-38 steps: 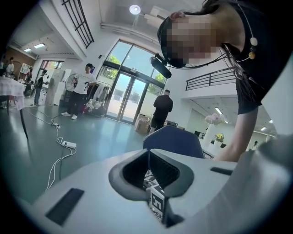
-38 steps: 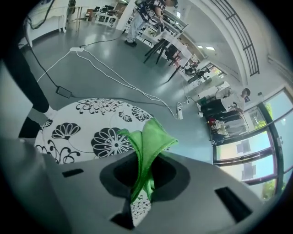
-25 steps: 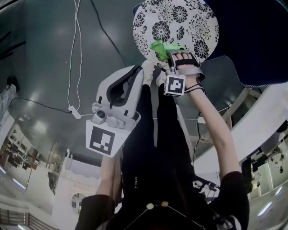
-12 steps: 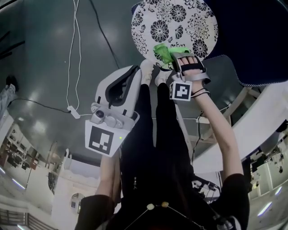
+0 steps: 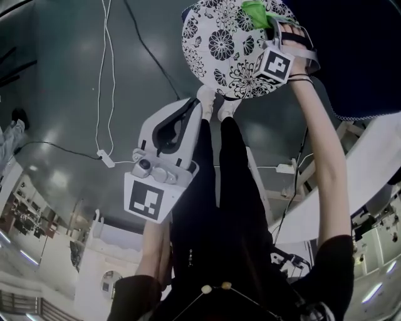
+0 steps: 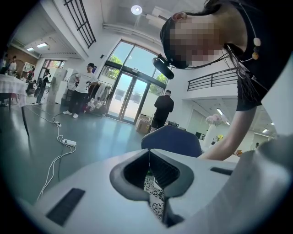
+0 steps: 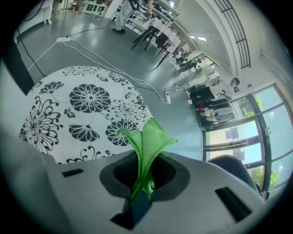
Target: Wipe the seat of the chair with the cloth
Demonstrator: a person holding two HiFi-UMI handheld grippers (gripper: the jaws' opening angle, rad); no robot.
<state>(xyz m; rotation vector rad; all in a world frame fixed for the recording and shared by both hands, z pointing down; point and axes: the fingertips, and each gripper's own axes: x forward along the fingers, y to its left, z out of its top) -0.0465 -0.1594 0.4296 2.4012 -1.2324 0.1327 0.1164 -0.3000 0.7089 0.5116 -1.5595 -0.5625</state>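
The chair seat (image 5: pixel 220 45) is a round white cushion with black flowers, at the top of the head view. My right gripper (image 5: pixel 260 20) is over its far right part, shut on a green cloth (image 5: pixel 254 10). In the right gripper view the cloth (image 7: pixel 147 137) stands up folded from between the jaws, with the seat (image 7: pixel 78 105) just beyond. My left gripper (image 5: pixel 190 102) hangs off the seat's near edge, shut and holding nothing. A strip of the seat (image 6: pixel 154 197) shows below its closed jaws.
A dark blue chair back (image 5: pixel 354 53) rises right of the seat. White cables (image 5: pixel 102 75) and a power strip (image 5: pixel 104 157) lie on the grey floor at left. A white table (image 5: pixel 369 172) stands at right. My shoes (image 5: pixel 216 104) are by the seat's edge.
My right gripper has carried the green cloth from the seat's near edge across to its far right part. The left gripper has hardly moved.
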